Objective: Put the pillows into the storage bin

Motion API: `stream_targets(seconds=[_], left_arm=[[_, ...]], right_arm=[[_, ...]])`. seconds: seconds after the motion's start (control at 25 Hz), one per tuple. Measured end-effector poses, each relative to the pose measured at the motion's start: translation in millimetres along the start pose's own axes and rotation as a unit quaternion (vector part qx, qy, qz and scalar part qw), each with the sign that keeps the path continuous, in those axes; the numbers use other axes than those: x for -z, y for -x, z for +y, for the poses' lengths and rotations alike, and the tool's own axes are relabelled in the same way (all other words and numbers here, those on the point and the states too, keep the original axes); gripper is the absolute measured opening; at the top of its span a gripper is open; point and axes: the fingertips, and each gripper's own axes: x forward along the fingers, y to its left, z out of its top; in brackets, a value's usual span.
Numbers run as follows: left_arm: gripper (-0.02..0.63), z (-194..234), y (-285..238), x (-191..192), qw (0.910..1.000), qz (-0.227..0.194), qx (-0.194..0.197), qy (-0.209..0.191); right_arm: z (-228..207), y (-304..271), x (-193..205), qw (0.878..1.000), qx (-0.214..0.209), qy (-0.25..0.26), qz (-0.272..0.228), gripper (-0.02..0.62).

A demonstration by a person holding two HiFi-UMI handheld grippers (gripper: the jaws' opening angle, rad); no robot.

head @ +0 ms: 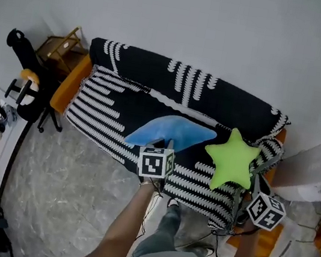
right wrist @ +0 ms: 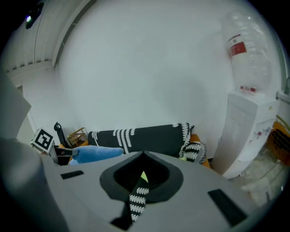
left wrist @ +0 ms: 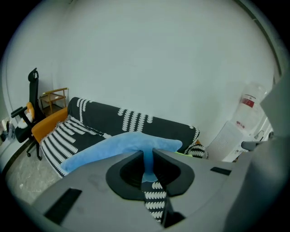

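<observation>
Left gripper (left wrist: 148, 159): clamped tight on the blue pillow (head: 172, 132), centre frame
Right gripper (right wrist: 142, 177): pinching the green star pillow (head: 232, 160), right of centre
Both pillows: side by side over the striped sofa (head: 127, 70)

The head view looked steeply down from above on the sofa (head: 156, 78). Both gripper views sat low and close, facing along their jaws toward the far wall (left wrist: 158, 54). All shared the sofa, blue pillow (head: 172, 134) and green star pillow (head: 232, 160).
</observation>
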Motion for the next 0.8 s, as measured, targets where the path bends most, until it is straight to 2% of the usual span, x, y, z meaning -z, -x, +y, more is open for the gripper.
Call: stream_targets(seconds=[0.44,0.8], left_arm=[[0.043,-152,20,2,0.9957,-0.003,0.078,-0.05],[0.044,-289,45,26,0.9805,0.005,0.151,-0.126]], right_arm=[[-112,129,4,0.99,0.083,-0.086,-0.072,0.002],[-205,238,55,0.967,0.153,-0.169,-0.114,0.002]])
